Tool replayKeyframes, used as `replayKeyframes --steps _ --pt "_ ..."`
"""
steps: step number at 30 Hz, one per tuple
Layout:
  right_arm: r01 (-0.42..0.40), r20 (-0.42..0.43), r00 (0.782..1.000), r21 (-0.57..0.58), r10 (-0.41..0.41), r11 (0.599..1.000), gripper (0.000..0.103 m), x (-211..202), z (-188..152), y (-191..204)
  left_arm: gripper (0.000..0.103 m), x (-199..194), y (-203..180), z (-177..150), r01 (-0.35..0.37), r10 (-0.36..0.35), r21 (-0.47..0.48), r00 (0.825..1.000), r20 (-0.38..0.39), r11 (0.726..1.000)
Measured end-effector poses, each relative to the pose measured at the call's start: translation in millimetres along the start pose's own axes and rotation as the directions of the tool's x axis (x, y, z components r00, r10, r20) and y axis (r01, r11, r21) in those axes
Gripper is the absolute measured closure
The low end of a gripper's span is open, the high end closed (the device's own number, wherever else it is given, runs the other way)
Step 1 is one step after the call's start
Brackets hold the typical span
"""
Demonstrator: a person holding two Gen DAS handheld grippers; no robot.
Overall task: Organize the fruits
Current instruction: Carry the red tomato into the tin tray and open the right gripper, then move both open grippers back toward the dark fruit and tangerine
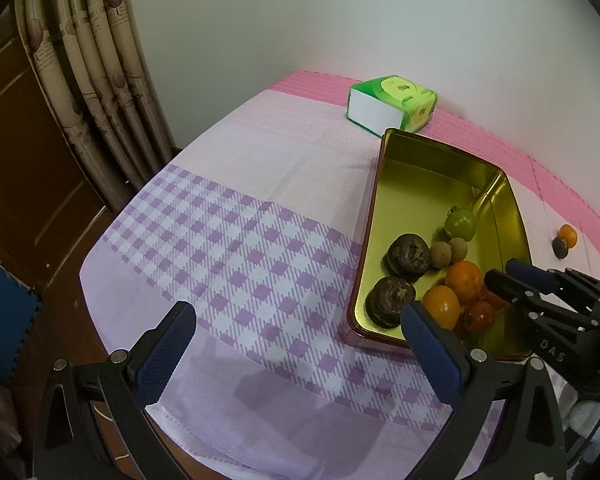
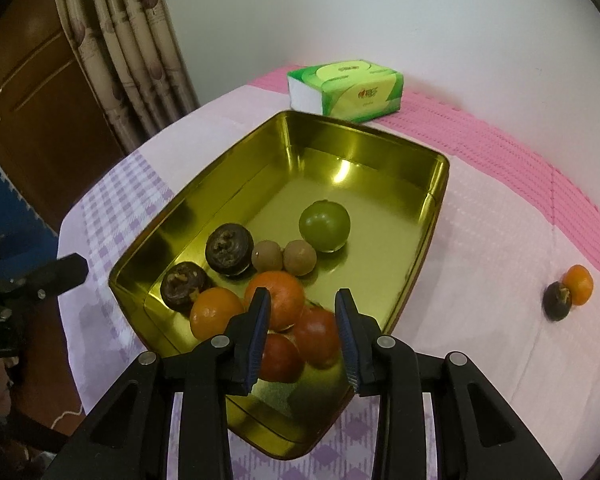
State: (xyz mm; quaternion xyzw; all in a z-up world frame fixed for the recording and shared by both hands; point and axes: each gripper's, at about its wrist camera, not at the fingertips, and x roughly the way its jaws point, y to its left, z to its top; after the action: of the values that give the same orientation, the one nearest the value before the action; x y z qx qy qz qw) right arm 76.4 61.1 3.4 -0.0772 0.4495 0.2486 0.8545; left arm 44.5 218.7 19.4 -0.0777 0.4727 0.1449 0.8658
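A gold tin on the tablecloth holds a green fruit, two dark brown fruits, two small tan ones, two oranges and two red fruits. My right gripper hovers over the tin's near end. Its jaws stand a little apart above the red fruits, and the pads press on nothing. My left gripper is wide open over the checked cloth, left of the tin, holding nothing. A small orange and a dark fruit lie together on the cloth, right of the tin.
A green tissue pack sits behind the tin by the white wall. The table edge curves round at the left, with a curtain and a brown door beyond it. A pink strip of cloth runs along the back.
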Motion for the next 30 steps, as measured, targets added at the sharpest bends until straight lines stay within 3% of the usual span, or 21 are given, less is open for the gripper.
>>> replayKeyframes --steps 7,12,21,30 --pt "0.058 0.108 0.992 0.042 -0.063 0.997 0.041 -31.9 3.7 -16.1 0.001 1.5 -3.1 -1.2 -0.008 0.007 0.019 1.000 0.016 1.000" --pt "0.110 0.111 0.987 0.097 -0.120 0.989 0.027 -41.5 -4.4 -50.7 0.001 0.5 -7.3 -0.7 -0.015 0.014 0.045 1.000 0.028 0.999" --pt "0.290 0.037 0.952 0.222 -0.305 0.931 0.018 -50.9 -47.4 -140.4 0.001 1.4 -8.5 0.8 -0.026 0.024 0.051 0.999 0.039 0.998" --pt "0.367 -0.032 0.927 0.277 -0.374 0.888 0.017 -44.6 -74.1 -206.8 0.001 -3.1 -23.4 0.8 -0.026 0.017 0.112 0.997 0.074 0.993"
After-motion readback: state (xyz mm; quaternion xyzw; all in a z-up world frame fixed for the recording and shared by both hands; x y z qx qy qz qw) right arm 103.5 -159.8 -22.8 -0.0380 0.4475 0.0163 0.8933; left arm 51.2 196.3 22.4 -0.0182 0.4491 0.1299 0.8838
